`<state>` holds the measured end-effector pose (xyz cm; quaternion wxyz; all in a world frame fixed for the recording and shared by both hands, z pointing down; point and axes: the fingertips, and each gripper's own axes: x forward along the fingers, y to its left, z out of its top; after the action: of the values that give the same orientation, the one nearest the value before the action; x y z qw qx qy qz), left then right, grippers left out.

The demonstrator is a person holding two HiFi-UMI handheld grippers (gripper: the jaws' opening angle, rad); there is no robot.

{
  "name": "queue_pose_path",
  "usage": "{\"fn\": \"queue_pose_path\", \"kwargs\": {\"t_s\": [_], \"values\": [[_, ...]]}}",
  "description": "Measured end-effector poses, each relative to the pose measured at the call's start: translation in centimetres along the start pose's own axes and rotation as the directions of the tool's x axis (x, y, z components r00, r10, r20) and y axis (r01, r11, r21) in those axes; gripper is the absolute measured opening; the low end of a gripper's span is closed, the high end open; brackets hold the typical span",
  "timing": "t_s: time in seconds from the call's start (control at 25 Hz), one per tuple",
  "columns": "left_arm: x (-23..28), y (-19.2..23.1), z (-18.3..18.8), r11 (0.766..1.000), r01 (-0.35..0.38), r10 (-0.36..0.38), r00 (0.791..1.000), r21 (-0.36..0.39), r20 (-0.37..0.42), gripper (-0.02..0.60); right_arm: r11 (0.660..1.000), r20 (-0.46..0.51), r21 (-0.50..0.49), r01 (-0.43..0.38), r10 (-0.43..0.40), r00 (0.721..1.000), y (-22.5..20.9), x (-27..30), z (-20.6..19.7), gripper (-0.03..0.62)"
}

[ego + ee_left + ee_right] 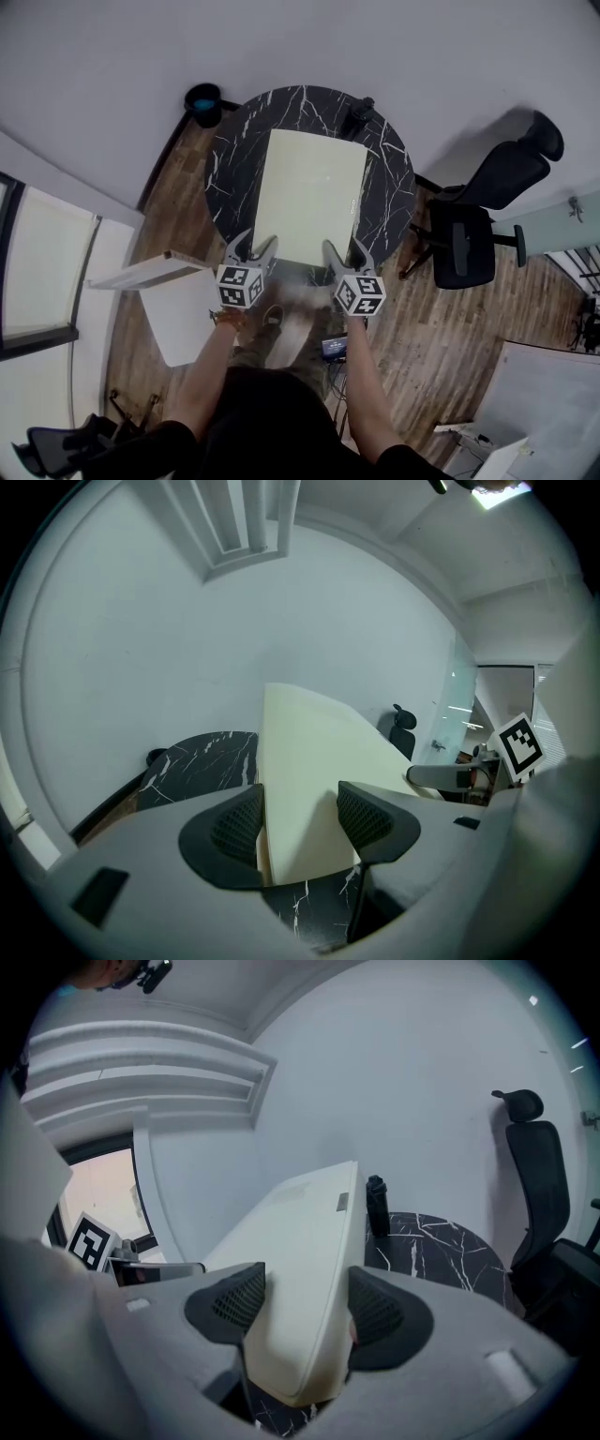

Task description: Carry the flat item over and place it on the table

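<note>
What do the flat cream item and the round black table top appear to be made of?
Flat cream pad: probably foam under a smooth matte cover; it is thick, with rounded corners and a small tag on its side edge. Whether fabric or vinyl, I cannot tell.
Round table top: marble or a marble-look surface, black with white veins.

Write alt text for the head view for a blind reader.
A cream flat panel lies on a round black marble table, its near edge between the jaws of the left gripper and right gripper. A black office chair stands to the right.
</note>
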<state>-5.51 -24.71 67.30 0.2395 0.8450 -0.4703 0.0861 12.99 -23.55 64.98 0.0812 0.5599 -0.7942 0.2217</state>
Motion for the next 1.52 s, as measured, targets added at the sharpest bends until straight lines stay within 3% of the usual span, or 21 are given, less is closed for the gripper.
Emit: {"fn": "queue_pose_path", "kwargs": {"t_s": [1.52], "values": [[6.7, 2.7, -7.1, 0.997, -0.034, 0.023, 0.986, -0.064, -0.166, 0.253, 0.993, -0.163, 0.119, 0.015, 0.005, 0.987, -5.4, 5.8, -7.7, 0.275]]}}
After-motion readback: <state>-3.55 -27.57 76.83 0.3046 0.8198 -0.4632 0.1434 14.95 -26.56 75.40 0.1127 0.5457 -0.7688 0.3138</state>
